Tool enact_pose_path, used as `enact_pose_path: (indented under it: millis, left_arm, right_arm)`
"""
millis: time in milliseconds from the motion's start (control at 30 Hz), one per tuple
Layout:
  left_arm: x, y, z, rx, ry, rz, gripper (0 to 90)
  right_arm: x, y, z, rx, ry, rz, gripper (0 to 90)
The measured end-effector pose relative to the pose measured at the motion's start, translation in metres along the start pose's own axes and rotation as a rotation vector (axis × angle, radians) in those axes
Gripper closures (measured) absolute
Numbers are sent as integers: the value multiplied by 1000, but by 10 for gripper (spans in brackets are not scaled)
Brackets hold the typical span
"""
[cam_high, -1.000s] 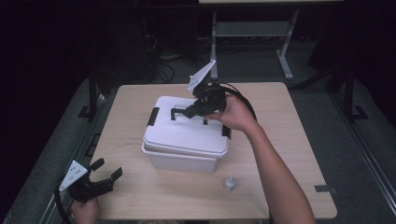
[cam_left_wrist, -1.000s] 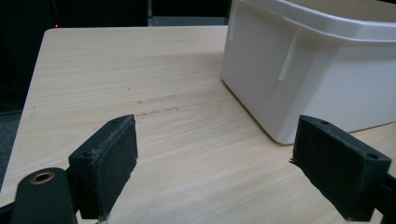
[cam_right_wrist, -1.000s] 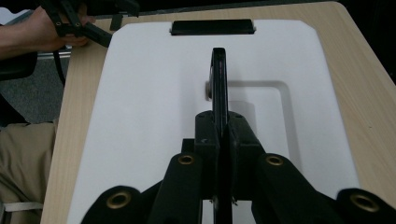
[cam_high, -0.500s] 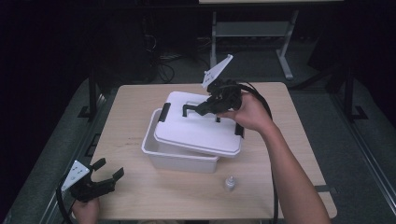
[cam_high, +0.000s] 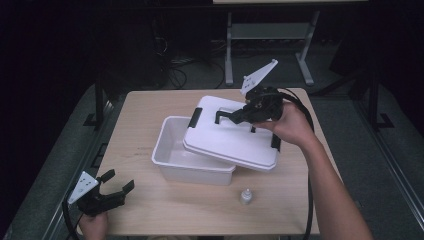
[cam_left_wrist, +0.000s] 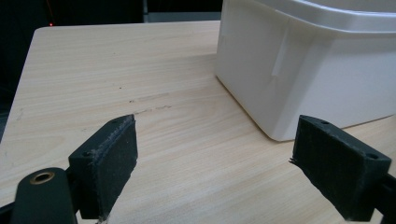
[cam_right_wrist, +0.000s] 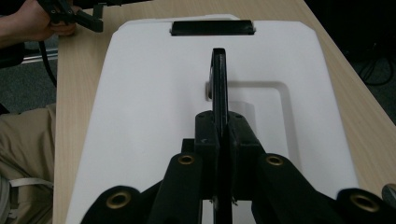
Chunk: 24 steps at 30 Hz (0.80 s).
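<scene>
Two black latches edge the white lid (cam_high: 231, 140), its handle (cam_right_wrist: 219, 79) clamped in the right gripper (cam_high: 239, 114); left gripper (cam_high: 116, 184) fingers apart.

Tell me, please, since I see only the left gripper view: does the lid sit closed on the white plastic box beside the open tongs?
Observer: No. The right tongs are shut on the black handle of the white rectangular plastic lid, holding it tilted over the right part of the white plastic box.
Operator: Is anything inside the box?
Observer: The uncovered left part looks empty; the rest is hidden under the lid.
Operator: Is anything else on the table?
Observer: A small pale bottle stands upright on the light wooden table, in front of the box and apart from it.
</scene>
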<state>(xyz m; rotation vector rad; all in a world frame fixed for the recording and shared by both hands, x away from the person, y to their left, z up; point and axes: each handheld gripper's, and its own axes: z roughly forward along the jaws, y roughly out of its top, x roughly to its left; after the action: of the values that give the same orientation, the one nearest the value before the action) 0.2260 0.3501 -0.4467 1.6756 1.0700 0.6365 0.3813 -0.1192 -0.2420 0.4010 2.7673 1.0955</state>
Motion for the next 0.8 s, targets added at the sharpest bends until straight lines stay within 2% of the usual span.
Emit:
enact_pose_path:
  millis: [433, 800]
  left_arm:
    - [-1, 0, 1, 3, 2, 3, 130]
    - [-1, 0, 0, 1, 2, 3, 130]
  right_arm:
    - [0, -32, -28, 2, -43, 51, 840]
    - [3, -71, -56, 6, -100, 118, 840]
